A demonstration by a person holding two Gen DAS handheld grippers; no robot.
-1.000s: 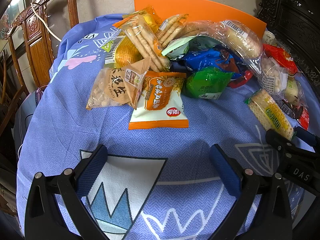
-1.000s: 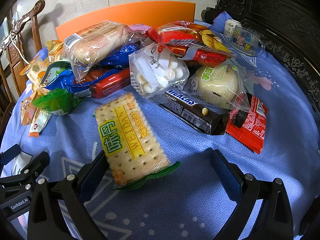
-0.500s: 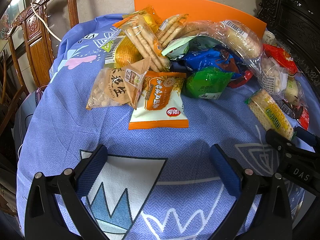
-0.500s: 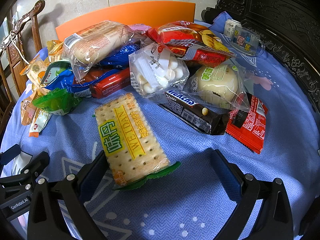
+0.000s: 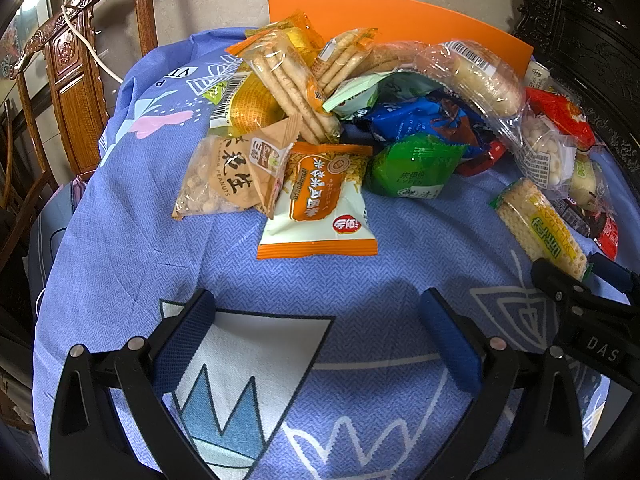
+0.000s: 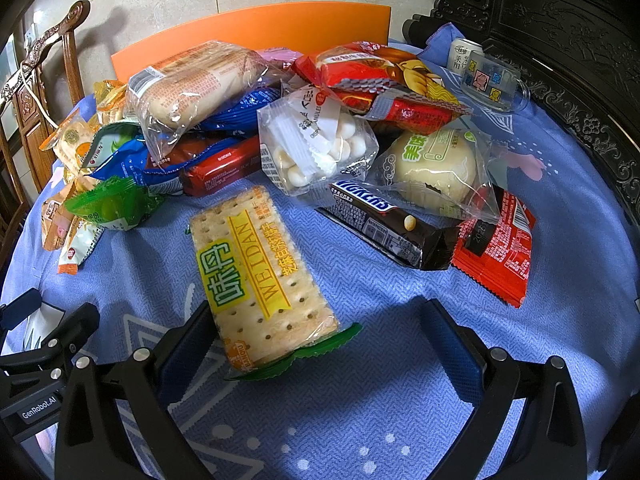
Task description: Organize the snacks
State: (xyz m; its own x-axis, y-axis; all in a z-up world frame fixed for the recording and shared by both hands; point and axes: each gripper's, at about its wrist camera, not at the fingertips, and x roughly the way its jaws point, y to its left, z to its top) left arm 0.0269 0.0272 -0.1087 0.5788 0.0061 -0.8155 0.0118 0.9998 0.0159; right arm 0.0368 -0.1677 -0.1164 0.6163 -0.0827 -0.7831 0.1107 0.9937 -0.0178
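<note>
While both tongs gape empty, the cracker pack (image 6: 256,276) touches the right tongs' (image 6: 320,344) left finger.

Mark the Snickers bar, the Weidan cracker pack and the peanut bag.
Snickers bar (image 6: 384,226), right wrist view, middle of wrapper.
Weidan cracker pack (image 6: 260,276), right wrist view, yellow label.
Peanut bag (image 5: 228,178), left wrist view, printed front.

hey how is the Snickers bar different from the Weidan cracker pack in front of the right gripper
The Snickers bar has an opaque dark brown wrapper; the Weidan cracker pack is clear, showing pale crackers under a yellow label. The Snickers is narrower, the cracker pack broad and flat. A bun packet overlaps the Snickers' far side; the cracker pack lies apart from the pile. Both lie flat on the blue cloth.
</note>
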